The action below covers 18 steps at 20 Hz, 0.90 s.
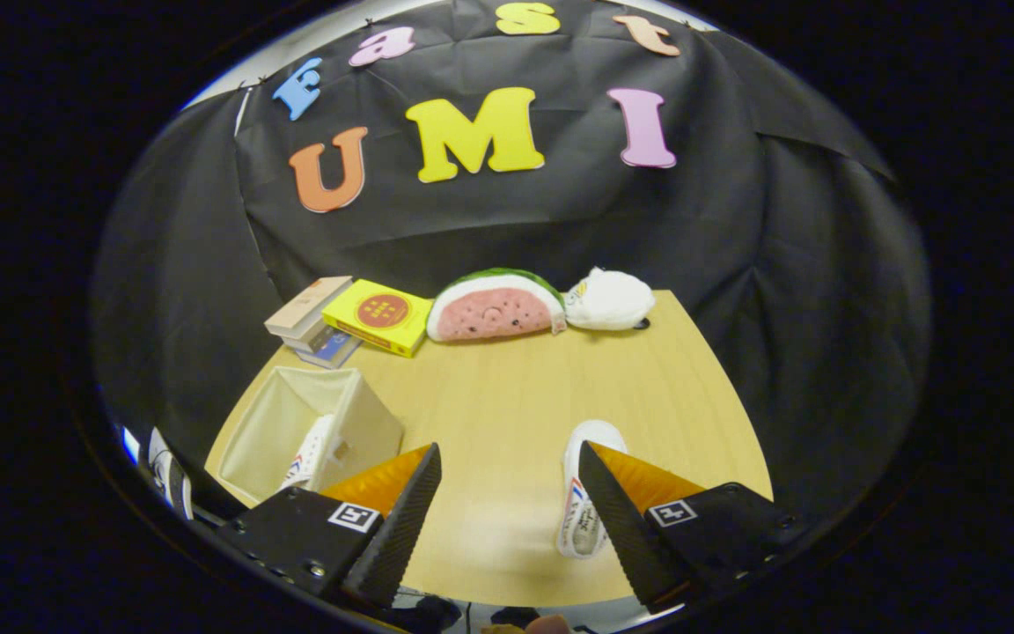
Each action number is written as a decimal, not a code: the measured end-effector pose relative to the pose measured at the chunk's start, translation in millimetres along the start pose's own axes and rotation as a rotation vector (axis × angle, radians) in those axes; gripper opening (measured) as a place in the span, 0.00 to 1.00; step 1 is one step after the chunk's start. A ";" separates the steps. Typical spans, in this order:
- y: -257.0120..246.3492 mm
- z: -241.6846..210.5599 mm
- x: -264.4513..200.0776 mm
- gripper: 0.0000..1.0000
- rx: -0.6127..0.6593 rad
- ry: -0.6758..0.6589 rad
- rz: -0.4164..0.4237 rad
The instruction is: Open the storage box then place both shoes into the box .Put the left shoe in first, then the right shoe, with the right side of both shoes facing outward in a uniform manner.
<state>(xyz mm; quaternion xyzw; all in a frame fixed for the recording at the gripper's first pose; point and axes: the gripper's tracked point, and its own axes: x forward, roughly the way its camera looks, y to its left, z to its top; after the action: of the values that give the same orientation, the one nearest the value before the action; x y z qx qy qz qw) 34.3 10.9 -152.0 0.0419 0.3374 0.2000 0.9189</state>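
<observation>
Gripper (pixel 507 515) fingers spread, empty. One shoe (pixel 309 453) in open box (pixel 366 427), table's left edge. Other shoe (pixel 584 502) waits beside right finger, next to grab.

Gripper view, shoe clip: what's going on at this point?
A person's handheld tongs hang open above the wooden table, gripping nothing. The open fabric storage box beyond the left finger already has one white shoe inside. The second white shoe lies on the table by the right finger, partly hidden by it. A yellow box, a watermelon plush and a white plush sit along the far edge.
</observation>
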 end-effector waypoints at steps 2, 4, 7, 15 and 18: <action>-34.5 -16.4 14.5 0.95 0.005 0.032 -0.039; -58.1 -33.7 28.5 0.95 0.021 0.071 -0.056; -87.6 -62.8 56.2 0.95 0.028 0.147 -0.088; -110.4 -113.4 121.5 0.95 0.022 0.329 -0.073; -111.3 -115.3 137.3 0.95 0.038 0.359 -0.054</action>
<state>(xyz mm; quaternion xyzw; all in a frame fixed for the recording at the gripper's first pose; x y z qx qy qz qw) 93.7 -43.5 -347.1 0.0139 0.5009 0.1731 0.8479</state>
